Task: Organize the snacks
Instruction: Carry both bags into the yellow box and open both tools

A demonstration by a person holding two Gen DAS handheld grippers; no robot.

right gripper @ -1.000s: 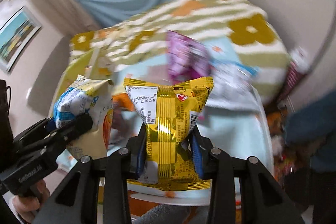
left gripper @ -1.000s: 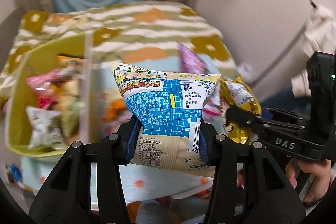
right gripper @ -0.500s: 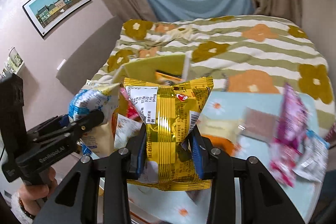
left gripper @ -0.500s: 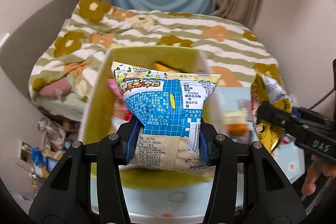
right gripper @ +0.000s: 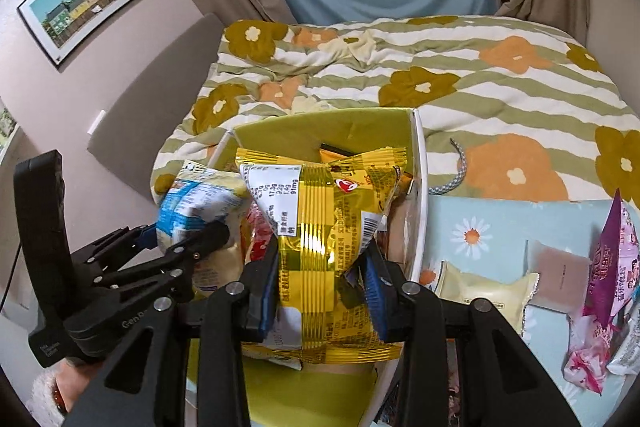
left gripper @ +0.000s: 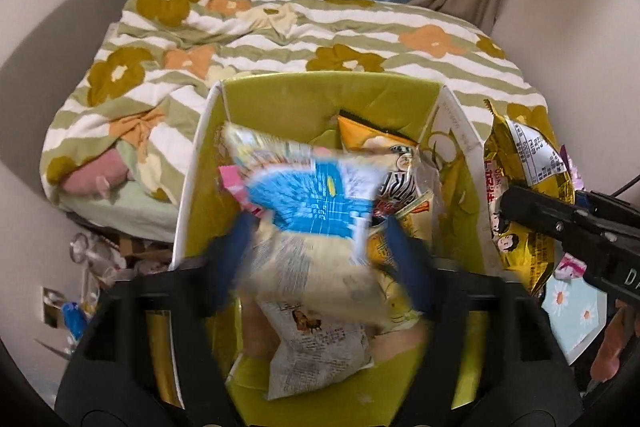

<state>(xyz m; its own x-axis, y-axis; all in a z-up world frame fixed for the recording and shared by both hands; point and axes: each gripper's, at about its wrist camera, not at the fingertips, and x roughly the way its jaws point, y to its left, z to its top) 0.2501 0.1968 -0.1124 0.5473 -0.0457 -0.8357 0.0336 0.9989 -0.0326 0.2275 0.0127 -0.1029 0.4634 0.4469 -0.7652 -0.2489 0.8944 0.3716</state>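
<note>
A yellow-green box [left gripper: 320, 83] with white outer walls holds several snack packets. My left gripper [left gripper: 320, 259] hangs over it, its jaws opening. The blue-and-white snack bag [left gripper: 312, 211] is blurred between the spread blue pads [left gripper: 236, 251], which no longer press on it. From the right wrist view the same bag [right gripper: 196, 199] sits at the left gripper's tips [right gripper: 192, 239]. My right gripper [right gripper: 320, 279] is shut on a gold-yellow snack bag [right gripper: 324, 227], held above the box's [right gripper: 320, 123] right half. That gold bag [left gripper: 520, 195] shows at the right of the left wrist view.
A bed with a striped floral blanket [right gripper: 440, 75] lies behind the box. Right of the box, a light blue daisy cloth [right gripper: 472, 227] carries loose snacks: a pale yellow packet [right gripper: 484, 291], a brown packet [right gripper: 560, 275], a purple bag [right gripper: 608, 259]. Floor clutter [left gripper: 92, 255] lies left.
Both grippers swung left from over the table to above the box. The left jaws have spread and the blue-and-white bag has slipped from their grip. The right grip is unchanged.
</note>
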